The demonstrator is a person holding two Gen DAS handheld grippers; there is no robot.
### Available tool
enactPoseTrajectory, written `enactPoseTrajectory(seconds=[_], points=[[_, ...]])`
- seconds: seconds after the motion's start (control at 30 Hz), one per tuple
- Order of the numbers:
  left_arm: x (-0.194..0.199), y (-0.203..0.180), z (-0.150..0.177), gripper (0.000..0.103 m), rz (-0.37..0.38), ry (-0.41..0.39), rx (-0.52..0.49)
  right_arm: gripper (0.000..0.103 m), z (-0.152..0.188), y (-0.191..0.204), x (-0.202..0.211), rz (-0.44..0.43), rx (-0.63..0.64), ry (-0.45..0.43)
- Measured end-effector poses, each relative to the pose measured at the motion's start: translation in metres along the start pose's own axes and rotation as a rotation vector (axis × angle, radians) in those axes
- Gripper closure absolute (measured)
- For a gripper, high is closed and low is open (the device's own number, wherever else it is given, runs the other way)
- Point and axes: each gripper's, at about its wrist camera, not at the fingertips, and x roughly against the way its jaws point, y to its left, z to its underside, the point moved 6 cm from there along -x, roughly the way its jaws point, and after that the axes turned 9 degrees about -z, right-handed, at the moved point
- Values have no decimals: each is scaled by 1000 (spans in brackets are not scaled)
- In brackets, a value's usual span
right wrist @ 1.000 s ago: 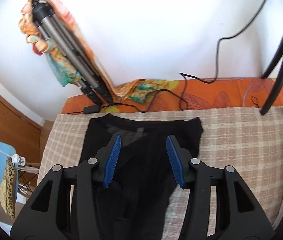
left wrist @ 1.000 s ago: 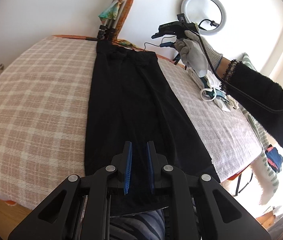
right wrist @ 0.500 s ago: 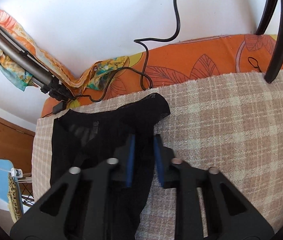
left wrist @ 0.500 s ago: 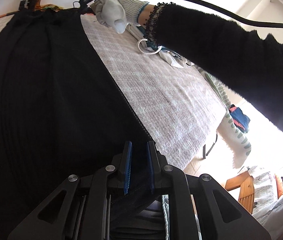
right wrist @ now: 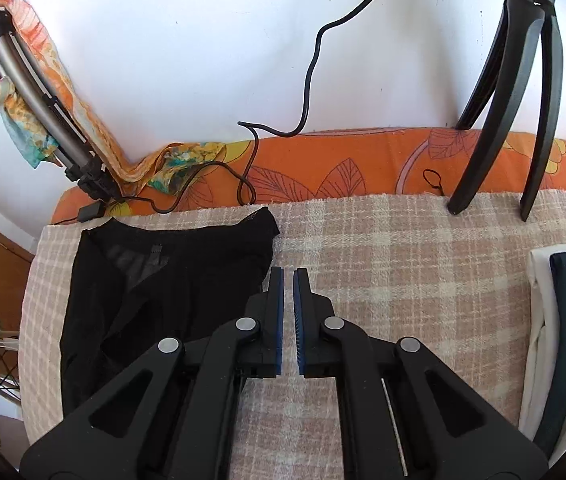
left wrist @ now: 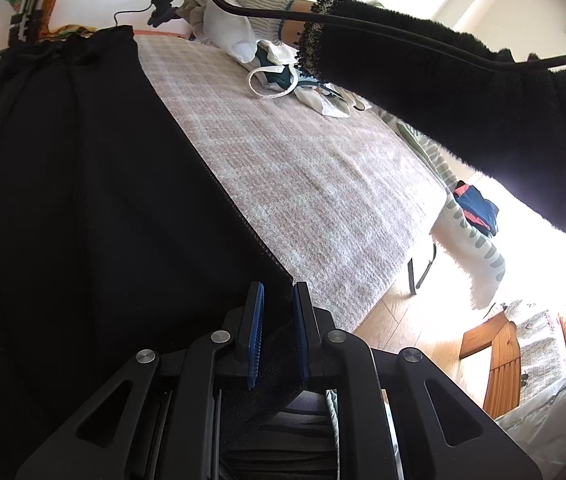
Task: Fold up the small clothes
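A long black garment (left wrist: pixel 83 184) lies lengthwise on the checked table cover (left wrist: pixel 323 168). My left gripper (left wrist: pixel 277 300) is shut on its near right hem corner, with black fabric running between the blue pads. In the right wrist view the garment's waistband end (right wrist: pixel 171 276) lies flat at the far left. My right gripper (right wrist: pixel 288 280) hovers just right of the waistband's right edge, its pads nearly together with nothing visible between them. The gloved right hand and black sleeve (left wrist: pixel 443 64) reach across the left wrist view.
A pile of white and teal clothes (left wrist: pixel 291 80) lies at the table's far right, also at the right edge of the right wrist view (right wrist: pixel 563 320). A tripod (right wrist: pixel 43 108), cables (right wrist: pixel 307 80) and a black stand (right wrist: pixel 515 92) stand along the back wall. A striped cloth (left wrist: pixel 471 232) hangs off the table's side.
My right gripper closed from wide open, then shifted right off the waistband onto bare table cover. My left gripper swung right and low, still holding the hem.
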Motion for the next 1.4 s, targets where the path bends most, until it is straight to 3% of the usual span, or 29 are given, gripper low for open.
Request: enactPoseTrajectory(seconds=[0.1, 0.17, 0.2, 0.33, 0.5, 0.7, 0.77, 0.9, 1.03, 1.2, 1.33, 1.4], points=[[15, -2, 2, 90, -20, -12, -41, 87, 16, 7, 37, -15, 21, -16], [28, -2, 4, 90, -41, -26, -60, 58, 34, 13, 65, -35, 29, -39], [35, 0, 5, 90, -51, -32, -62, 56, 45, 16, 82, -50, 34, -50], [70, 16, 15, 85, -98, -70, -30, 55, 99, 29, 133, -82, 49, -53], [113, 60, 32, 80, -205, -116, 96, 55, 186, 45, 180, -116, 85, -29], [133, 123, 52, 80, -374, -131, 268, 55, 290, 60, 186, -159, 80, 50], [133, 135, 58, 78, -359, -121, 326, 55, 322, 61, 182, -203, 47, 84], [123, 153, 68, 74, -259, -76, 483, 55, 368, 61, 171, -230, 20, 135], [112, 146, 73, 74, -198, -47, 520, 56, 396, 64, 164, -277, -10, 175], [109, 143, 80, 75, -133, -53, 606, 56, 402, 66, 166, -274, 5, 167], [108, 140, 76, 78, -158, -61, 559, 56, 403, 71, 163, -273, 25, 173], [104, 140, 75, 85, -170, -55, 533, 56, 402, 73, 162, -267, 40, 174]])
